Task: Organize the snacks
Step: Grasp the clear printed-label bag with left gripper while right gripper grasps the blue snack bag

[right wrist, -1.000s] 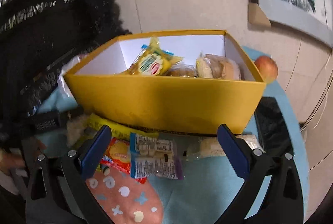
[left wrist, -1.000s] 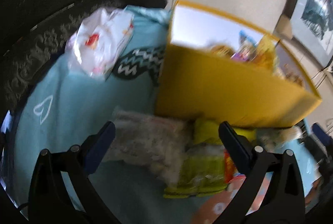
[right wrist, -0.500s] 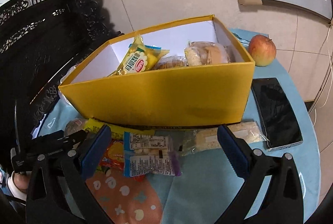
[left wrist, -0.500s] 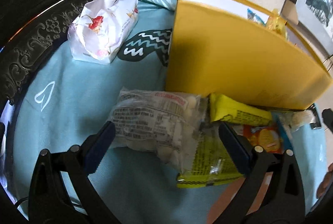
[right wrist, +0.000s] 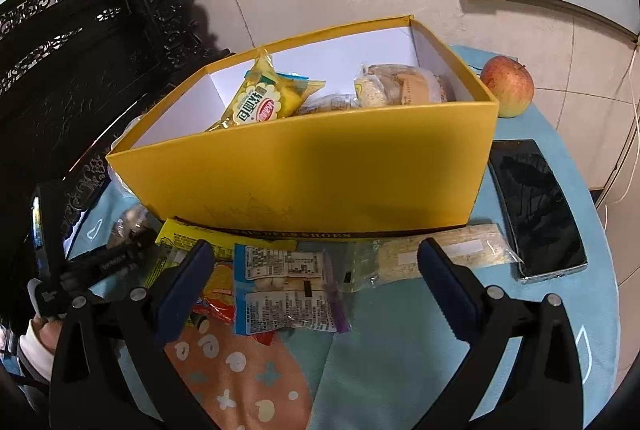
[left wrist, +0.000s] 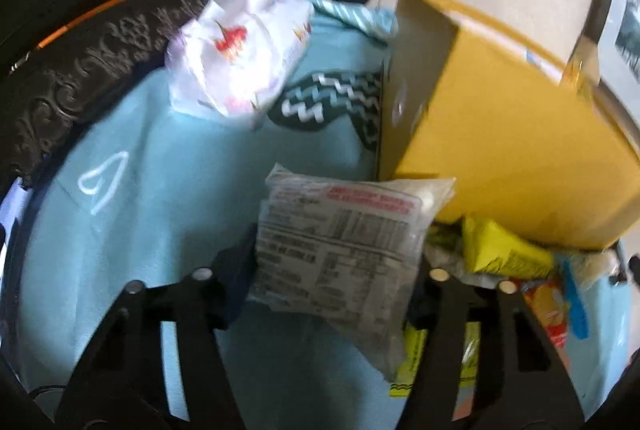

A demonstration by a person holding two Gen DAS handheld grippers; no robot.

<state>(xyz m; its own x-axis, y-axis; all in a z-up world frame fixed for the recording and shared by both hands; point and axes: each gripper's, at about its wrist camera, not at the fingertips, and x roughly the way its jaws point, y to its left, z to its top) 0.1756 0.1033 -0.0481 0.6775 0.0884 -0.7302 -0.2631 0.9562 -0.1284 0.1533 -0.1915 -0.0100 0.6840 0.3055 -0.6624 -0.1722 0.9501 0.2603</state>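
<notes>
A clear snack bag with a white printed label [left wrist: 340, 238] lies on the teal cloth just before the yellow box [left wrist: 500, 134]. My left gripper [left wrist: 336, 258] is closing its jaws on this bag, and both pads touch its sides. The right gripper [right wrist: 316, 250] hangs open over a blue and purple snack pack [right wrist: 284, 290], holding nothing. The yellow box [right wrist: 320, 170] holds a yellow packet [right wrist: 264, 102] and wrapped bread [right wrist: 400, 86]. A yellow packet [left wrist: 500, 250] and an orange one [left wrist: 548, 306] lie beside the held bag.
A white tissue pack [left wrist: 240, 54] sits at the back left, near the dark carved table rim [left wrist: 80, 78]. To the right of the box are an apple [right wrist: 508, 86] and a black phone [right wrist: 536, 206]. A clear cracker bag [right wrist: 440, 254] lies against the box front.
The left gripper's jaws have come together from wide open onto the clear snack bag, and the gripper has moved in closer. The right gripper has hardly moved.
</notes>
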